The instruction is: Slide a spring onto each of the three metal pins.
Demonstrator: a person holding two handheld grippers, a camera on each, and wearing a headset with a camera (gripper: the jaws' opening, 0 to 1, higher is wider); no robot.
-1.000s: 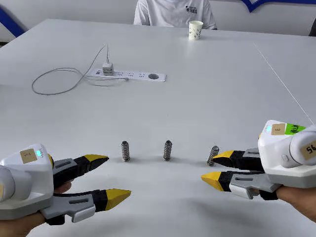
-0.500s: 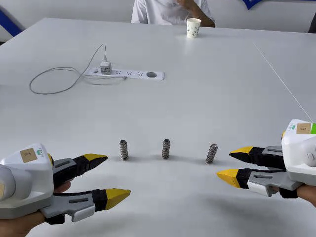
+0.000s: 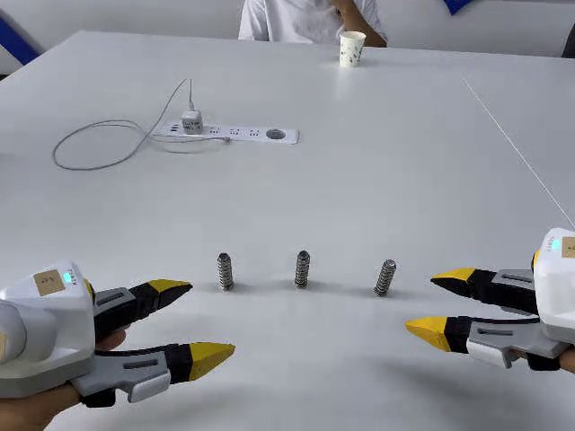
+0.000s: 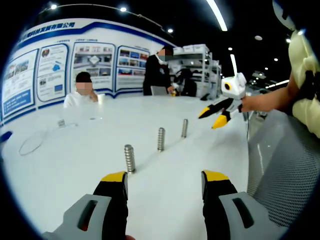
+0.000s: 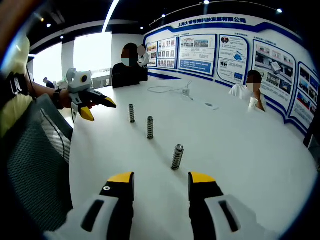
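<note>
Steel springs (image 3: 303, 268) stand upright in a row on the tabletop (image 3: 377, 180), each apparently already sleeved over its pin (image 5: 178, 147), so I hold my left hand-held gripper (image 3: 207, 317) and right hand-held gripper (image 3: 422, 303) wide of them, jaws apart and empty.

L gripper (image 3: 184, 319) & R gripper (image 3: 445, 303) — jaws apart, empty.

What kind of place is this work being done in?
Probably a company showroom or meeting area: a large white table with a power strip and a paper cup, and printed display panels along the wall.
</note>
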